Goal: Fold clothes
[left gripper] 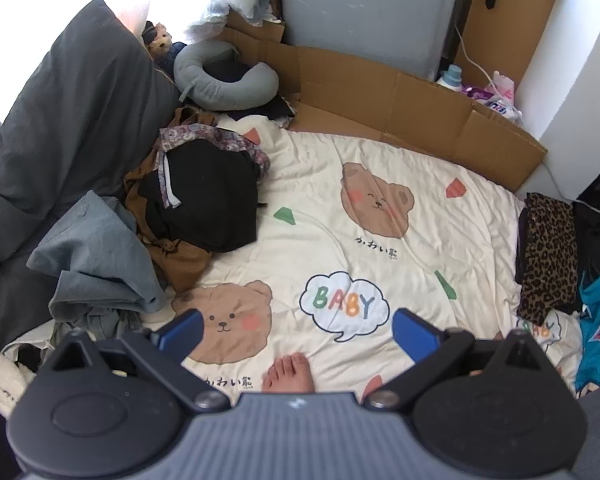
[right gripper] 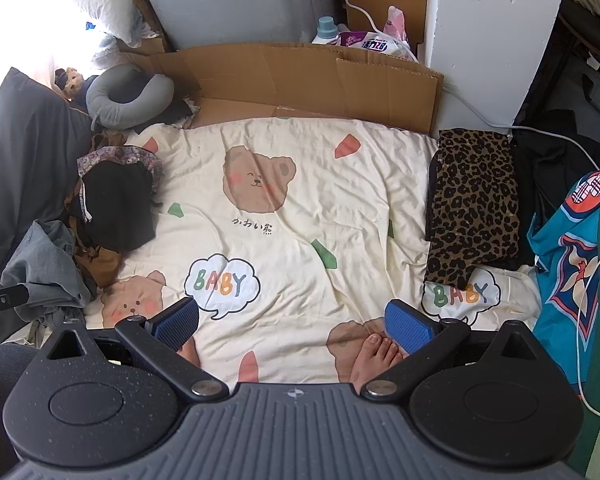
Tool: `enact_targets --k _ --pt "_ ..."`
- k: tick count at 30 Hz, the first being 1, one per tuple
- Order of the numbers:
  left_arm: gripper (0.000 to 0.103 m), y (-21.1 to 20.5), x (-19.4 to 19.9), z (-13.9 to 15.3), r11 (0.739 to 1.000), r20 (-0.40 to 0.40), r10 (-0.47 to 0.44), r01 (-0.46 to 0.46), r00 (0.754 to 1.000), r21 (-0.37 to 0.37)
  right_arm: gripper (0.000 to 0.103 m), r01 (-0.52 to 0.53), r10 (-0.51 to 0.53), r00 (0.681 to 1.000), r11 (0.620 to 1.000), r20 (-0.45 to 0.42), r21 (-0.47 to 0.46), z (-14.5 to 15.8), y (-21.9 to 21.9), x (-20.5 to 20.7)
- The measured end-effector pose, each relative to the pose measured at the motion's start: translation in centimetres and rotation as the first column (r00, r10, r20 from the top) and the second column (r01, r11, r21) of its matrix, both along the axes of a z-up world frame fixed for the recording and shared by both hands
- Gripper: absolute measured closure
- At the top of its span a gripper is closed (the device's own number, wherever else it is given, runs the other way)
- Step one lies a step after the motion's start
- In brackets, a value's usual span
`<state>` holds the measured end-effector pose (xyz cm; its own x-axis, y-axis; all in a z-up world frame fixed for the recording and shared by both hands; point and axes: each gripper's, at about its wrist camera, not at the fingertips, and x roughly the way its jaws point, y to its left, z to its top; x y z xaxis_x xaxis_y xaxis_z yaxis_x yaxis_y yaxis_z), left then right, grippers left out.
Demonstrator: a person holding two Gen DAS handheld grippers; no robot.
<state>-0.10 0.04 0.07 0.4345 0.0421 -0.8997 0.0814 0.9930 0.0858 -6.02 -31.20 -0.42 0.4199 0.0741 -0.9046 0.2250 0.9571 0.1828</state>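
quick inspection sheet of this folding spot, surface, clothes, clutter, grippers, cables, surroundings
surface: cream bear-print blanket, wrinkled, its middle bare; a person's bare foot on the near edge.
job's things: unfolded clothes pile at left, black garment on top, grey and brown ones beside; folded leopard-print garment at right.
clutter: grey neck pillow, small teddy bear, detergent bottle, teal printed fabric.
grippers: left gripper and right gripper both open, empty, above the blanket.
cables: white cable at right edge.
surroundings: flattened cardboard along the far side, dark grey pillow at left.

hidden: brown garment [left gripper: 180, 256] mostly under black garment [left gripper: 208, 196] | cut off: teal cloth [right gripper: 564, 264] at right edge
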Motion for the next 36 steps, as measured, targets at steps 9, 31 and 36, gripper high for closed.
enact_targets --k 9,31,36 --pt "0.001 0.10 -0.14 0.28 1.000 0.008 -0.017 0.017 1.000 -0.004 0.001 0.003 -0.003 1.000 1.000 0.001 0.000 -0.14 -0.01 -0.01" --pt "0.001 0.19 0.32 0.24 0.997 0.009 -0.070 0.071 0.997 -0.023 0.001 0.007 -0.007 1.000 1.000 0.001 -0.017 -0.11 -0.07 0.02" --pt "0.001 0.31 0.20 0.19 0.997 0.011 -0.073 0.073 0.997 -0.024 0.001 0.006 -0.006 1.000 1.000 0.001 -0.022 -0.08 -0.02 0.05"
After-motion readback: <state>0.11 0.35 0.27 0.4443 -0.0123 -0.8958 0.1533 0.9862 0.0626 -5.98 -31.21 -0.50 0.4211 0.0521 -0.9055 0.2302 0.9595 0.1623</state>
